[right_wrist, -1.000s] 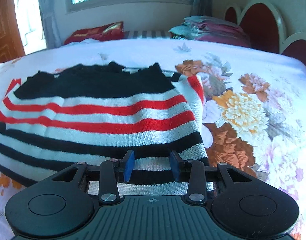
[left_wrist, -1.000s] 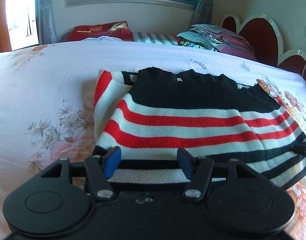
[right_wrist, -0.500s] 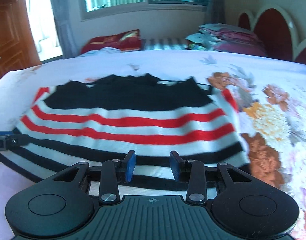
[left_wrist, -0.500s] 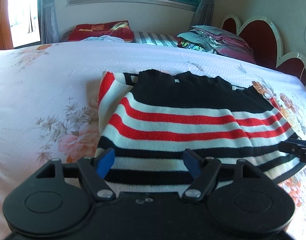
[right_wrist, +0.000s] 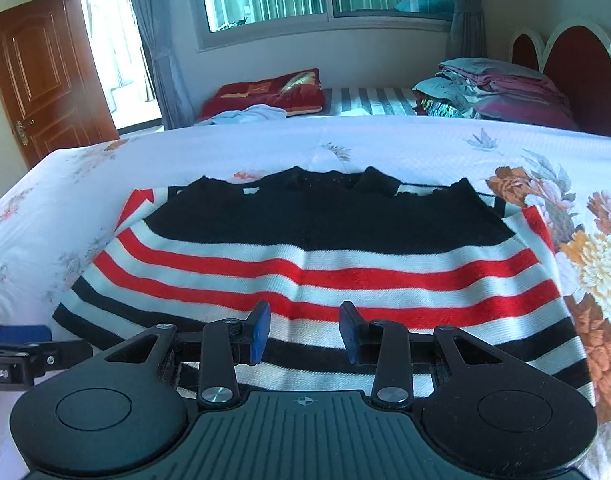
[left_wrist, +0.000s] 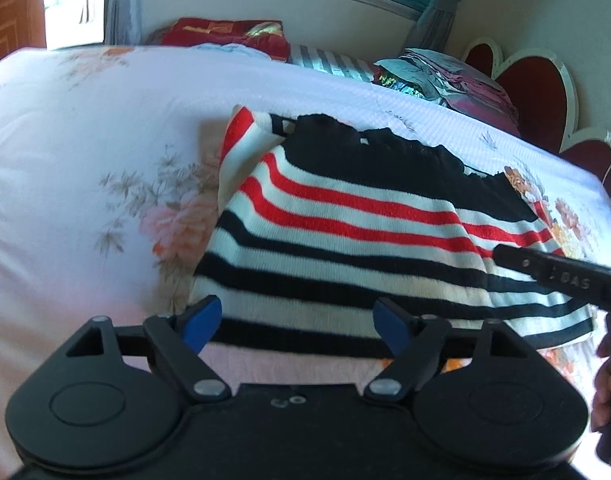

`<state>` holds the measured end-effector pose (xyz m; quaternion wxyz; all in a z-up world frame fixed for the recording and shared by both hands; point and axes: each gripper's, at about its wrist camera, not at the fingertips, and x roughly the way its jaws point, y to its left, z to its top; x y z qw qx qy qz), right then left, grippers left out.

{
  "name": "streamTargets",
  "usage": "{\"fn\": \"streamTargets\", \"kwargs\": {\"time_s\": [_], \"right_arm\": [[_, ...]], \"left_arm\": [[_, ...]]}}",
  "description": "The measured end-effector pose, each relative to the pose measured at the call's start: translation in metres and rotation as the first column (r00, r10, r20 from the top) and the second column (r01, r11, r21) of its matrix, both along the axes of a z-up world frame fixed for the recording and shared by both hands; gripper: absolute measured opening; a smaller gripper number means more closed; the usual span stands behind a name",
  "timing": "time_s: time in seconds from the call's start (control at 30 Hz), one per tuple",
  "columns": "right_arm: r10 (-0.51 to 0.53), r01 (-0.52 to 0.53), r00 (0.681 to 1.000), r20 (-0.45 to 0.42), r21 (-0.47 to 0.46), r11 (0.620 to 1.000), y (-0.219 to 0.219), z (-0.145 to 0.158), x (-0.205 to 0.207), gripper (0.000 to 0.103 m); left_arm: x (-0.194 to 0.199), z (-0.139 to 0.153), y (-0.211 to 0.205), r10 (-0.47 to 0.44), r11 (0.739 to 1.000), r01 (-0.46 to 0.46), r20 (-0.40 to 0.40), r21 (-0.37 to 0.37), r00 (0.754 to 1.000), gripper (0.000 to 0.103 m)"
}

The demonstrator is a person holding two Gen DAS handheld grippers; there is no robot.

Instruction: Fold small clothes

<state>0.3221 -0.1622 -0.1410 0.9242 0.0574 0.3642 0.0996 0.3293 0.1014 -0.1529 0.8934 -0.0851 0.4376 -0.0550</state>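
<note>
A folded knit sweater [left_wrist: 345,240] with black, white and red stripes lies flat on the floral bed sheet [left_wrist: 85,160]. My left gripper [left_wrist: 297,324] hovers at its near left hem. Its jaws are opening wide, the hem shows in the gap, and the blue pads do not press on it. In the right wrist view the sweater [right_wrist: 325,248] fills the middle. My right gripper [right_wrist: 305,330] hangs over its near stripes, open with a narrow gap and nothing pinched. A finger of the right gripper [left_wrist: 545,272] reaches over the sweater's right side.
A pile of folded clothes [right_wrist: 493,84] and a red pillow [right_wrist: 265,92] lie at the far side of the bed, by the red headboard [right_wrist: 577,72]. A wooden door [right_wrist: 45,80] stands at the far left. A hand [left_wrist: 609,380] shows at the right edge.
The left jaws have spread wider and drawn back from the sweater's hem. The right gripper has slid left across the sweater to its middle, its gap unchanged.
</note>
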Motion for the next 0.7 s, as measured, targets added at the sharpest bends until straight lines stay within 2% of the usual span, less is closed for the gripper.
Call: {"fn": "streamTargets", "kwargs": {"time_s": [0.17, 0.27, 0.4, 0.53, 0.7], "right_arm": [[0.017, -0.019, 0.997, -0.071, -0.028, 0.999, 0.006, -0.019, 0.001, 0.038], [0.029, -0.032, 0.998, -0.060, -0.056, 0.998, 0.009, -0.025, -0.005, 0.039], [0.032, -0.036, 0.997, -0.067, -0.053, 0.998, 0.011, -0.026, -0.008, 0.047], [0.036, -0.041, 0.997, -0.071, -0.064, 0.997, 0.014, -0.027, -0.009, 0.048], [0.025, -0.025, 0.998, -0.065, -0.008, 1.000, 0.012, -0.023, -0.013, 0.049]], "left_arm": [[-0.004, -0.009, 0.000, 0.004, 0.999, -0.007, -0.059, -0.053, 0.998, 0.085], [-0.002, -0.017, 0.002, 0.018, 0.997, -0.025, -0.088, -0.077, 0.996, 0.085], [-0.001, -0.026, 0.012, 0.056, 0.984, -0.073, -0.105, -0.160, 0.993, 0.085], [0.001, -0.035, 0.028, 0.110, 0.946, -0.132, -0.089, -0.295, 0.990, 0.085], [0.007, -0.046, 0.043, 0.187, 0.877, -0.194, -0.060, -0.440, 0.980, 0.087]]}}
